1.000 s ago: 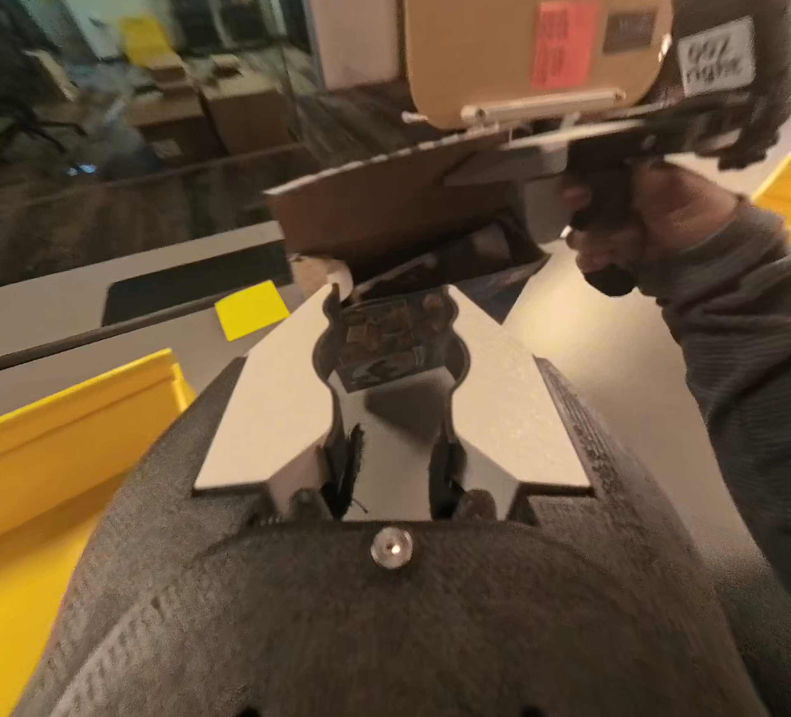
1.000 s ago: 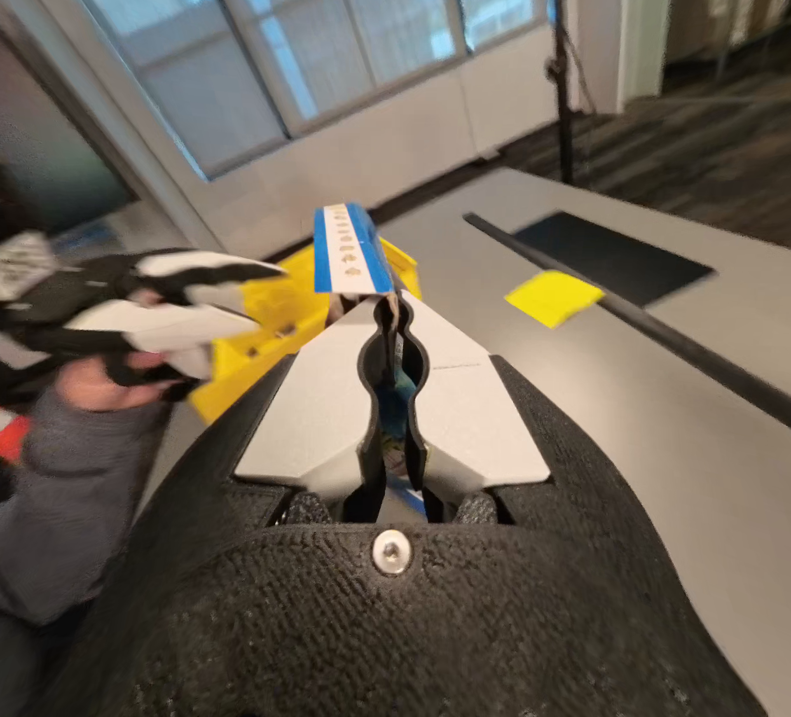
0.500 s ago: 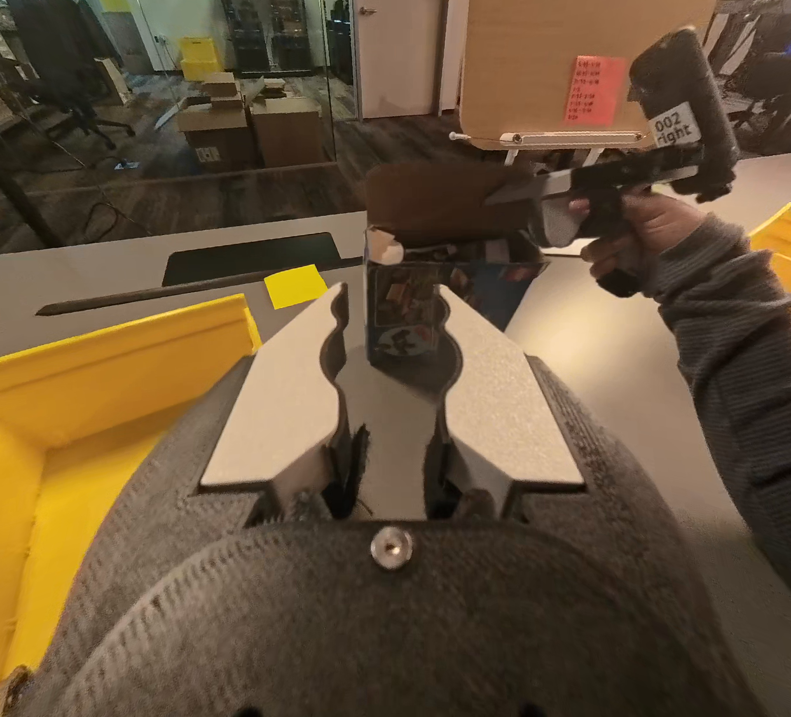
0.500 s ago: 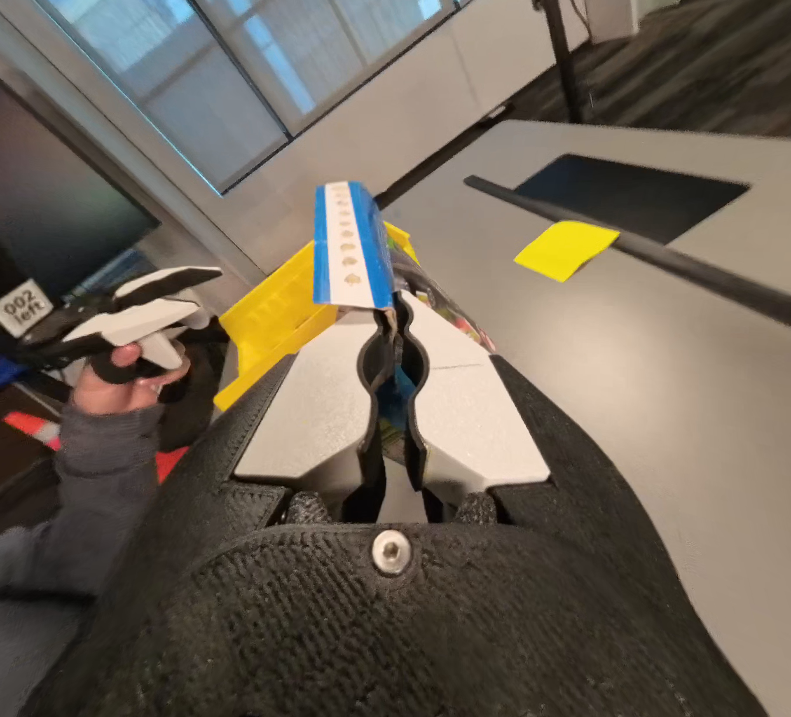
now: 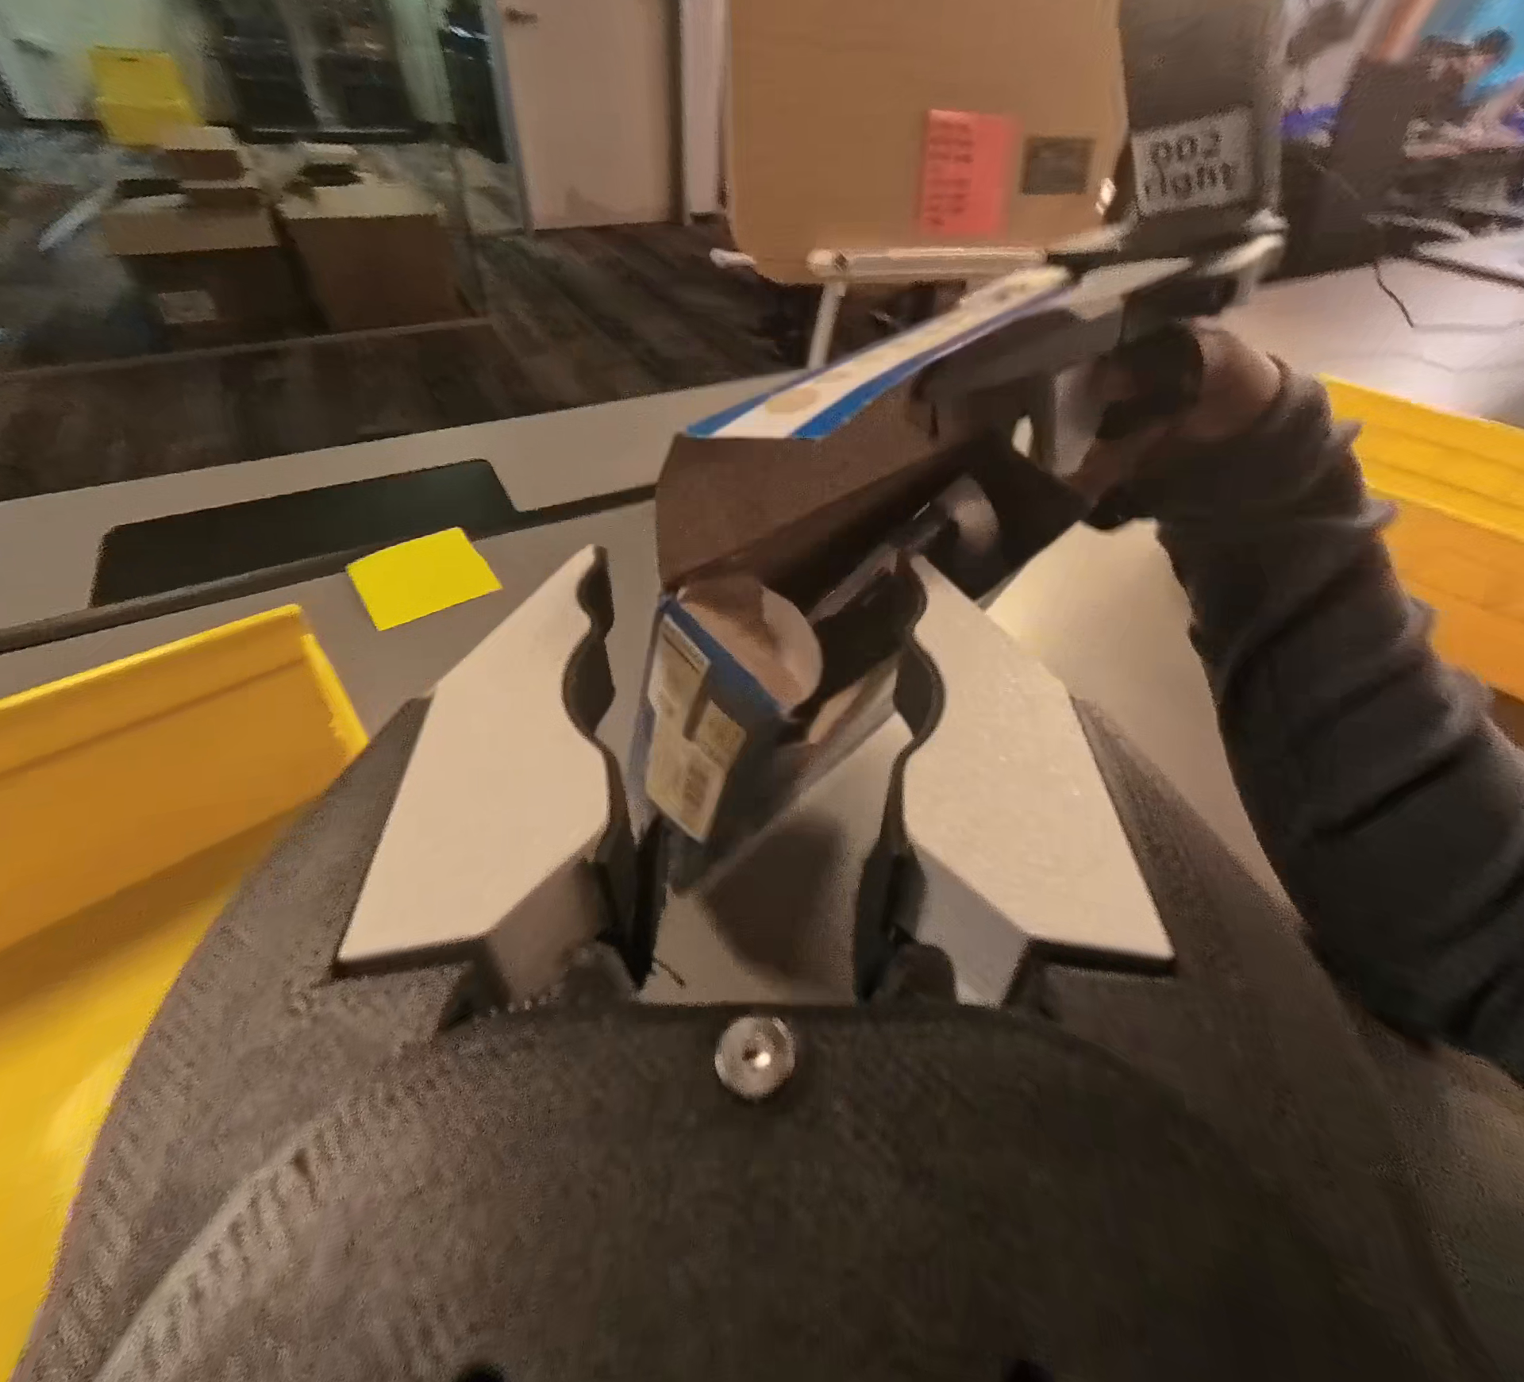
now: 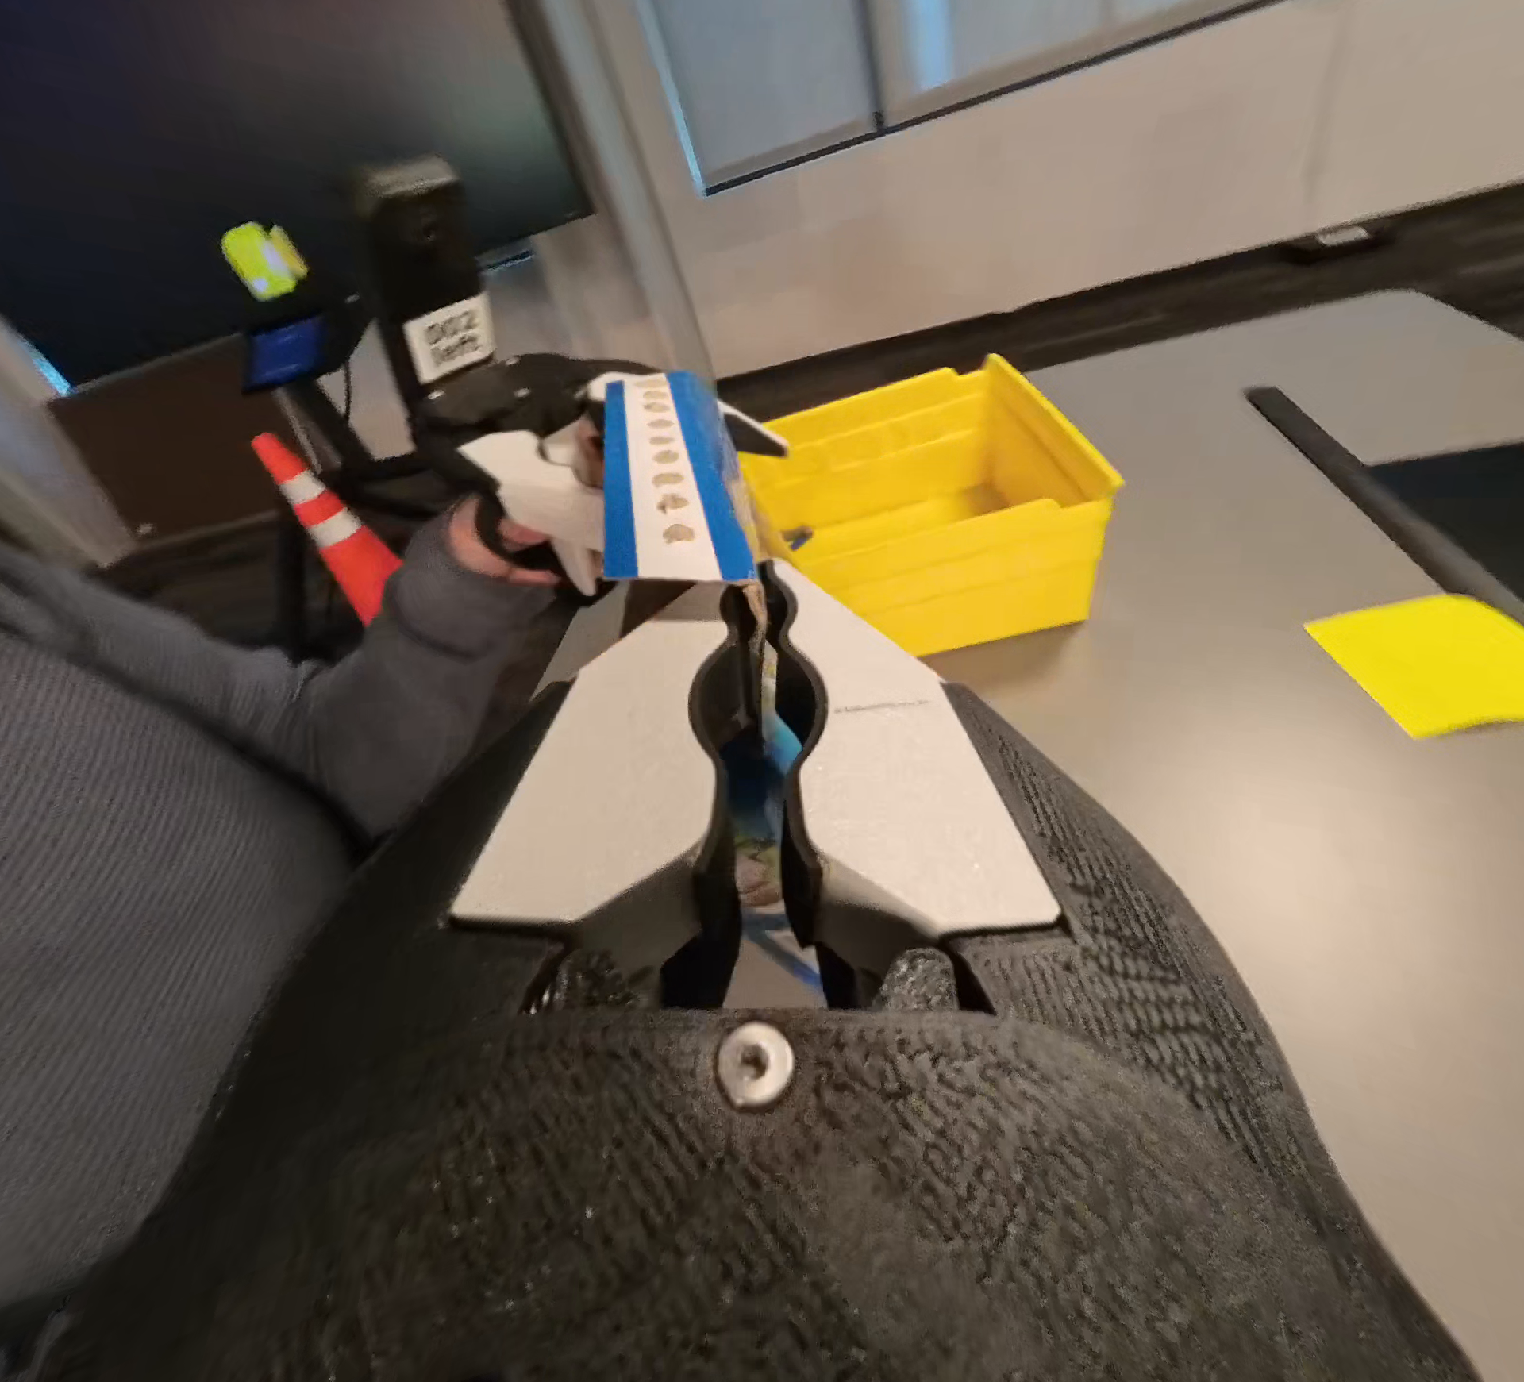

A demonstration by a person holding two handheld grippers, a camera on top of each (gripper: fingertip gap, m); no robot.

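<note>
The right tool [image 6: 763, 584] is closed tight on the open flap of a small cardboard box [image 6: 672, 485]. Both of its grey fingers [image 6: 866, 724] press on the thin card between them. The flap has blue edges, a white middle and a row of little tan shapes. The flap sticks up in front of this tool, and the rest of the box hangs below it, above the grey table [image 6: 1237, 889].

The left tool [image 5: 754, 600] is wide open. The blue end of the box [image 5: 701, 716] sits between its two grey fingers [image 5: 495, 749], tilted. There is a clear gap on the left side. On the right side I cannot tell if the finger touches the box. This tool does not squeeze the box. A hand [image 5: 1154, 386] in a dark sleeve holds the right tool up just past the box.

A yellow bin [image 5: 148, 749] stands on the table to the left of the left tool. In the right view the same kind of yellow bin [image 6: 948, 509] sits just behind the box. A yellow sticky note [image 5: 422, 577] lies flat on the table beyond the left tool. An orange cone [image 6: 330, 526] stands on the floor, far off to the side.
</note>
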